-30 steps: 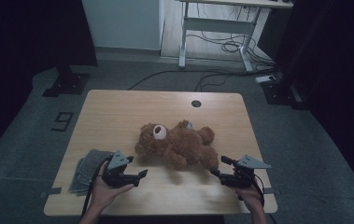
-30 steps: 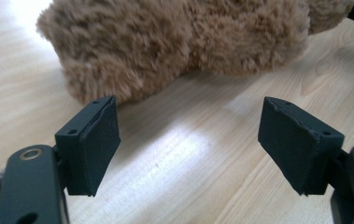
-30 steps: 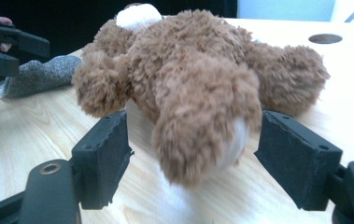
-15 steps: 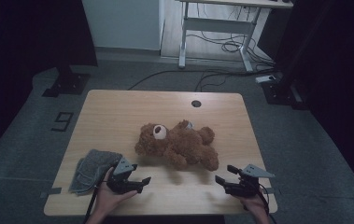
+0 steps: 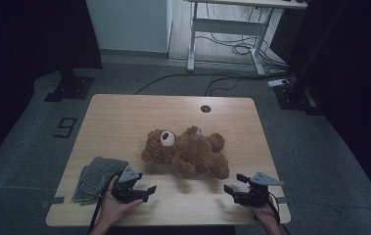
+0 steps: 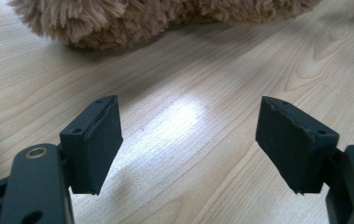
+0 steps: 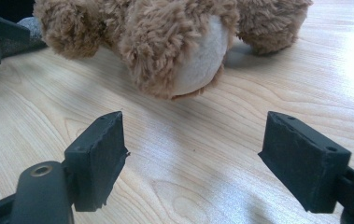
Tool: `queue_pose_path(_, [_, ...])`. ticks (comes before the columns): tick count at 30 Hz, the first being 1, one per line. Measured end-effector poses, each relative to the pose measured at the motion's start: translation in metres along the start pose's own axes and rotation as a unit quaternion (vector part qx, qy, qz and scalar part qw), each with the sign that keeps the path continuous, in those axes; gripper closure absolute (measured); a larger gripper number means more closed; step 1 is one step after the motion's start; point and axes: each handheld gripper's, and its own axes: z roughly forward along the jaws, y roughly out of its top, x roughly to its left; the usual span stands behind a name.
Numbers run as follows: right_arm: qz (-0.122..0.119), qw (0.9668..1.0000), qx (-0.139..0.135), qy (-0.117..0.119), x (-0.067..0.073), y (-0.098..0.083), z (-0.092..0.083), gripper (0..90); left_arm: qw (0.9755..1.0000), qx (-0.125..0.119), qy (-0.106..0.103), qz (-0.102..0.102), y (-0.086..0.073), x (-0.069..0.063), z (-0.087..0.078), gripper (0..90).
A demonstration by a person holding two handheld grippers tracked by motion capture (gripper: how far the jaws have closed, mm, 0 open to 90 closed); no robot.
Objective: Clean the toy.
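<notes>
Now | both claws spread, empty | teddy bear [image 5: 188, 153] between | grey cloth [image 5: 93, 177] beside left claw [image 5: 141, 187]

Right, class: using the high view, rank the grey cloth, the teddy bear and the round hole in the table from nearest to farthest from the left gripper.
1. Grey cloth: just beside the left gripper, at the table's near left corner.
2. Teddy bear: lying mid-table, ahead and to the right.
3. Round hole: near the table's far edge, beyond the bear.
</notes>
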Motion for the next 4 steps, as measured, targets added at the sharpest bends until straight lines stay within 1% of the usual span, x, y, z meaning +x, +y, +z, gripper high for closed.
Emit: queue_pose_path(4, [-0.003,1.0000,0.001,0.002,-0.0012,-0.0001,0.0003,20.4,1.0000,0.000,0.002,0.001,-0.0003,0.0001,0.0006,22.6])
